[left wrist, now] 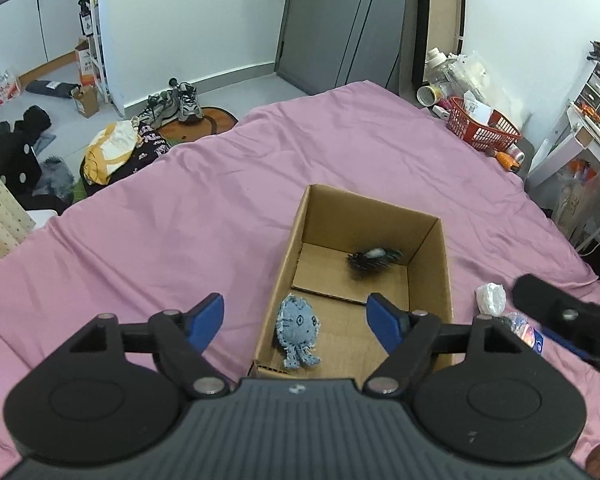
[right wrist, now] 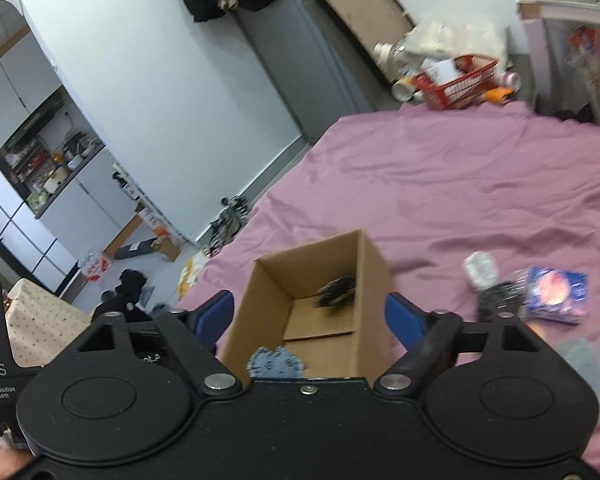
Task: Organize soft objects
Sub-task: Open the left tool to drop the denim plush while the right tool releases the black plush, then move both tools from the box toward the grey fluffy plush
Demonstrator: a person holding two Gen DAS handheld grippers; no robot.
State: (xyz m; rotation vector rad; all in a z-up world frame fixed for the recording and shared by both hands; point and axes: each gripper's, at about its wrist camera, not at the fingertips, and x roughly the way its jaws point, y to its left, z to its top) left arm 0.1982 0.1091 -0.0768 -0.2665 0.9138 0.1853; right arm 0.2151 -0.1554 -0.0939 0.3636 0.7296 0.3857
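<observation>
An open cardboard box (left wrist: 436,276) stands on the pink bedsheet (left wrist: 180,220). Inside lie a blue denim octopus toy (left wrist: 299,332) near the front and a dark furry toy (left wrist: 374,261) at the back. My left gripper (left wrist: 296,320) is open and empty above the box's near end. My right gripper (right wrist: 310,316) is open and empty over the same box (right wrist: 374,264); the blue toy (right wrist: 276,364) and the dark toy (right wrist: 338,288) show below it. The right gripper's finger shows in the left view (left wrist: 572,320).
On the sheet right of the box lie a white wad (right wrist: 480,270), a dark fuzzy item (right wrist: 500,300) and a blue packet (right wrist: 556,294). A red basket (left wrist: 482,124) with clutter stands at the bed's far right. Clothes and shoes (left wrist: 176,106) lie on the floor.
</observation>
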